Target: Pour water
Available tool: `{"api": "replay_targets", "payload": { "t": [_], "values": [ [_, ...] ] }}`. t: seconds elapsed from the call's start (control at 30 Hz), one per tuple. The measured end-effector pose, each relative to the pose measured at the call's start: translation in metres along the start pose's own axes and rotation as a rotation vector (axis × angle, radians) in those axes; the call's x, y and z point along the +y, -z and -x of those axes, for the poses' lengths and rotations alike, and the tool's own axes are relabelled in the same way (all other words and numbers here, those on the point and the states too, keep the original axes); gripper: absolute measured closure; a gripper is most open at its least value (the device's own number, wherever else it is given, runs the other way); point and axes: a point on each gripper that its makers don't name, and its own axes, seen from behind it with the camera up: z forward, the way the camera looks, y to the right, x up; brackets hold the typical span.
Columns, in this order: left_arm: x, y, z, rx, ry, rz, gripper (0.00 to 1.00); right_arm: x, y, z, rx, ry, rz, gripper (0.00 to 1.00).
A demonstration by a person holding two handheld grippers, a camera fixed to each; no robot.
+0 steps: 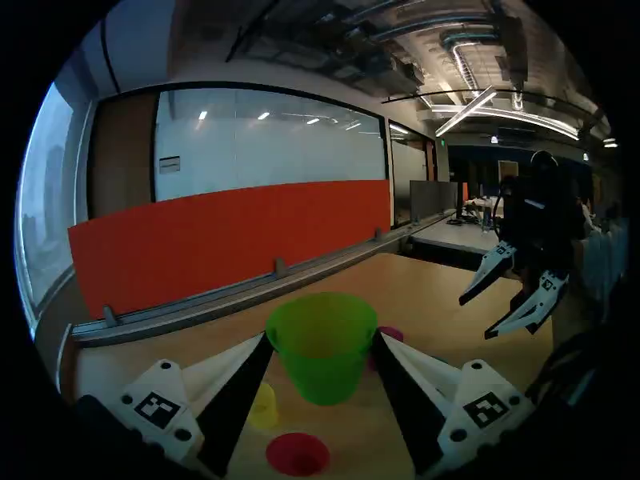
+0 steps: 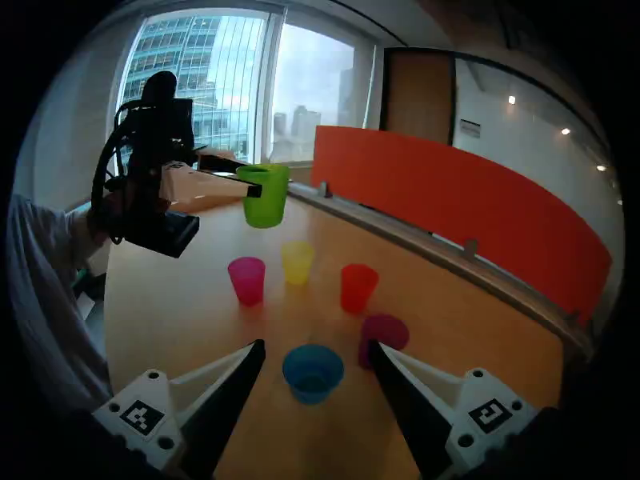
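The wooden table (image 2: pixel 184 320) is taken as the reference first. Five small cups stand on it, and the pour has to end over one of them, not over bare wood. Above it, the green cup (image 1: pixel 322 344) is held upright in the left gripper (image 1: pixel 322 339), both fingers pressed against its sides just below the rim. It is clear of the table and well apart from the small cups. Whether water is in it cannot be told.

The right gripper (image 2: pixel 316 346) is spread wide and holds nothing. For a clean pour, the green cup is best carried level until its lip is directly above the chosen cup, then tipped slowly, since its tapered wall could slip between the fingers.

The blue cup (image 2: pixel 312 374) is seen between the right fingers but untouched, and could be steadied by them. The purple cup (image 2: pixel 384 332), red cup (image 2: pixel 358 286), pink cup (image 2: pixel 246 280) and yellow cup (image 2: pixel 297 262) are set near one another, so splashing onto neighbours is to be guarded against.
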Motion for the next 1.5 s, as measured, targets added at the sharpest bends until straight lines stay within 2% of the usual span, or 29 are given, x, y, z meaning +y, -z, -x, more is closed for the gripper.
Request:
{"api": "replay_targets", "payload": {
  "t": [0.2,0.4,0.8,1.5],
  "values": [
    [-0.003,0.008,-0.009,0.037,0.007,-0.007,0.13,-0.002,-0.003,-0.001,0.000,0.006,-0.005,0.01],
    [0.001,0.019,-0.015,0.073,0.012,-0.002,0.13,-0.002,-0.008,0.005,-0.012,0.010,-0.008,0.00],
    [-0.001,0.035,-0.026,0.104,0.008,-0.004,0.13,-0.001,-0.021,0.015,-0.039,-0.003,-0.021,0.00],
    [-0.006,0.044,-0.032,0.110,-0.020,-0.013,0.13,-0.011,-0.052,0.071,-0.160,-0.014,-0.049,0.00]
  ]
}}
